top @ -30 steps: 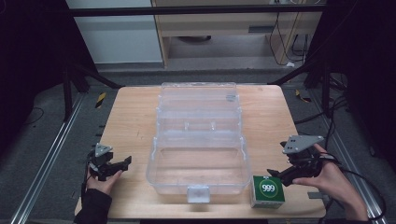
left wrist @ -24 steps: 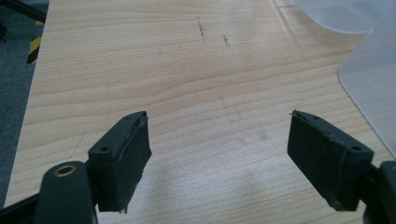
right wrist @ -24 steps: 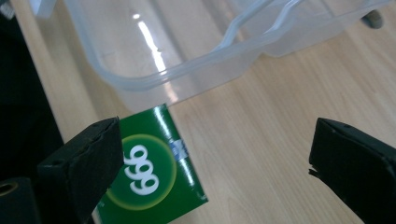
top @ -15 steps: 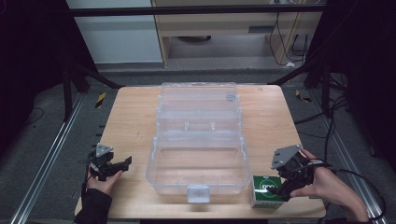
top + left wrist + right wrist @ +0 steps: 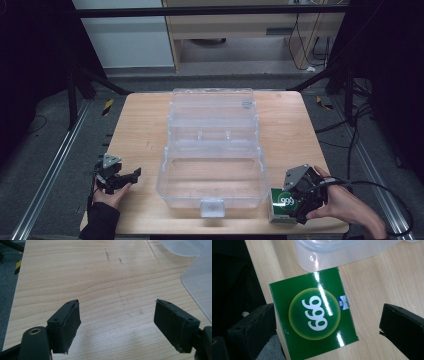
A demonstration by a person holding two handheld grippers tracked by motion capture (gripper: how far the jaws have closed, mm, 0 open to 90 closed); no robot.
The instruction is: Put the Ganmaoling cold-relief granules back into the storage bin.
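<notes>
1. Tabletop [image 5: 140, 125] of pale wood carries a clear plastic box [image 5: 212, 165] at the middle of the high view. Its lid is thrown back toward the top of the frame and the near tray looks empty, which suits it to receiving something.
2. Green carton [image 5: 283, 202] printed "999" lies flat at the lower right of the high view, just beside the box's near right corner and close to the tabletop's front edge. In the right gripper view it sits at centre frame, face up, one corner almost touching the box wall.
3. Right hand-held gripper [image 5: 298, 197] hangs over the carton with its jaws spread apart. One jaw stands past the carton's left edge in its own view. The other stands well off the right edge, over bare wood. Nothing is clamped. Judgement: the straddle looks like a line-up for closing on the carton's two sides, though it is off-centre.
4. Left hand-held gripper [image 5: 120, 176] rests at the lower left of the high view, jaws wide apart, with bare wood between them in its own view. Judgement: it is parked clear of the box, leaving the right side free to work.
5. Risk, as judged: carton sits near the front edge, so a push could slide it off.
</notes>
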